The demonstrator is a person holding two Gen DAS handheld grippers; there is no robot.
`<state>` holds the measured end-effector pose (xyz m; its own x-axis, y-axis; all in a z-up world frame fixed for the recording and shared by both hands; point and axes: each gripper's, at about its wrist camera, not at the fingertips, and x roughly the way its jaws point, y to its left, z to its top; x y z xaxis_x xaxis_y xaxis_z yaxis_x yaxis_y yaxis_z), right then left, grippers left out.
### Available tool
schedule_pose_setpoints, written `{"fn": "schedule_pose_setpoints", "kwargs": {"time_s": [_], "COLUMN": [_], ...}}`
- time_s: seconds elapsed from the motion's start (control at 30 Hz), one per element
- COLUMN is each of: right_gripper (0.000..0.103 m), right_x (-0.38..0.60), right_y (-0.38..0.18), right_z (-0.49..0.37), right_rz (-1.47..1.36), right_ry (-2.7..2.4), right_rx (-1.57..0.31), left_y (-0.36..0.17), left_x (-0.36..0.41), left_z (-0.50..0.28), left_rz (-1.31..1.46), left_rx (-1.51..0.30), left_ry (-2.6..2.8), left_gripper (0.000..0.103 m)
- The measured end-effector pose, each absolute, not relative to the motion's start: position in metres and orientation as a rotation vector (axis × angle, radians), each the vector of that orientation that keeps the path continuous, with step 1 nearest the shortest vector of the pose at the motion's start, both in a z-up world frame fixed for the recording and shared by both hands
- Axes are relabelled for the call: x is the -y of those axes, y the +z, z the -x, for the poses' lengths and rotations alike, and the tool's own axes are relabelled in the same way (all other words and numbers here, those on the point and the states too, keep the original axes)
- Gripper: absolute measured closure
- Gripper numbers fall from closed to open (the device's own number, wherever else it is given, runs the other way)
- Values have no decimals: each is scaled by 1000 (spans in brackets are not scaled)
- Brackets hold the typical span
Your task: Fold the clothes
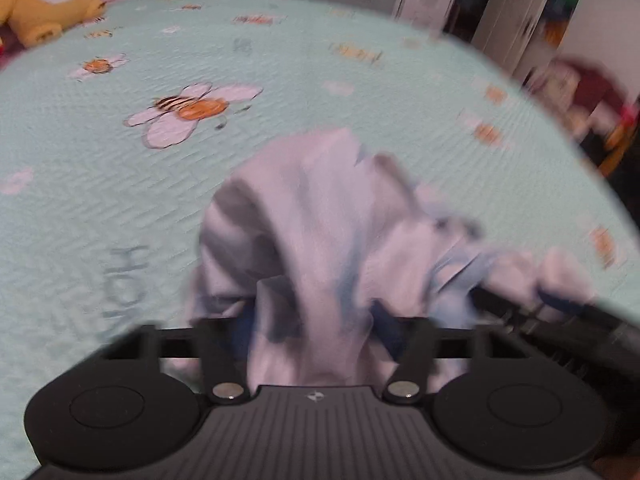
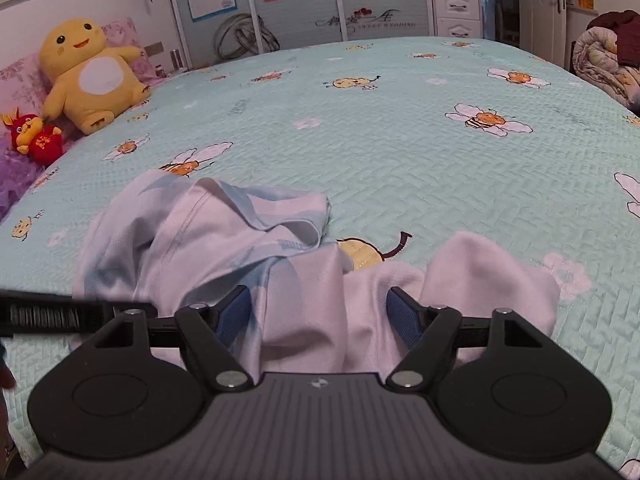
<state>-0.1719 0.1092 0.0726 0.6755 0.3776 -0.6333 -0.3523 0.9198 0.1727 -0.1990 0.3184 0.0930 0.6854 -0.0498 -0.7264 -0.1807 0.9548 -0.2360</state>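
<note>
A crumpled pale blue and white garment [image 2: 192, 240] lies on the mint bee-print bedspread [image 2: 400, 140], with a pinkish-white part [image 2: 480, 272] spreading to the right. My right gripper [image 2: 320, 314] is open, its blue pads [image 2: 234, 314] wide apart with a fold of cloth lying between them. In the blurred left wrist view the garment [image 1: 312, 208] heaps up in front of my left gripper [image 1: 314, 320], which also stands open with cloth filling the gap. The left gripper's body [image 2: 60, 316] shows at the left edge of the right wrist view.
A yellow plush toy [image 2: 90, 76] and a small red one [image 2: 36, 140] sit by purple pillows at the bed's far left. Rolled quilts [image 2: 604, 64] are piled beyond the right edge. Wardrobe doors [image 2: 300, 8] stand behind the bed.
</note>
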Motion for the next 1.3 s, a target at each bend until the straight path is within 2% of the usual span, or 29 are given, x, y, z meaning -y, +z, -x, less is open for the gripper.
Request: {"fn": "schedule_pose_setpoints", "kwargs": {"time_s": [0.03,0.07,0.1,0.2,0.33,0.4,0.53,0.63,0.73,0.77,0.8,0.83,0.87,1.07,1.13,1.23,1.3], "right_gripper": [54,90,100,101,101,103,103,97,93,79,57,46,37,37,42,62,103], "right_x": [-107,-105,-99,-80,-64,-60,-54,-42,-44,-48,-53,-59,-66,-121,-135,-141,-129], "right_y": [73,73,77,90,121,124,94,82,97,104,111,113,115,90,77,67,73], "right_z": [174,175,177,184,207,215,216,216,220,220,221,217,214,176,167,157,162], "right_rz": [-37,-38,-62,-141,-100,-56,-7,-88,-110,-101,-93,-84,-75,93,149,117,66], "right_ry": [421,431,435,447,455,460,432,381,406,420,434,452,470,522,509,532,524], "right_rx": [-720,-719,-713,-692,-589,-591,-743,-822,-751,-714,-678,-648,-619,-601,-622,-651,-629], "left_y": [98,104,109,135,159,151,99,76,78,80,85,90,95,116,122,127,126], "left_x": [-320,-323,-325,-333,-337,-336,-342,-338,-340,-342,-343,-344,-345,-338,-334,-325,-315], "left_z": [202,205,207,224,252,260,268,273,278,279,282,286,289,293,293,289,282], "left_rz": [317,333,349,374,316,270,290,262,232,225,215,205,195,139,120,81,40], "left_rx": [-794,-772,-750,-664,-601,-642,-828,-885,-881,-873,-858,-842,-826,-750,-733,-713,-715], "left_ry": [67,59,51,35,35,57,63,61,75,81,91,101,111,88,74,55,53], "left_gripper": [84,89,91,92,92,93,94,94,92,89,82,77,67,56,50,45,45]}}
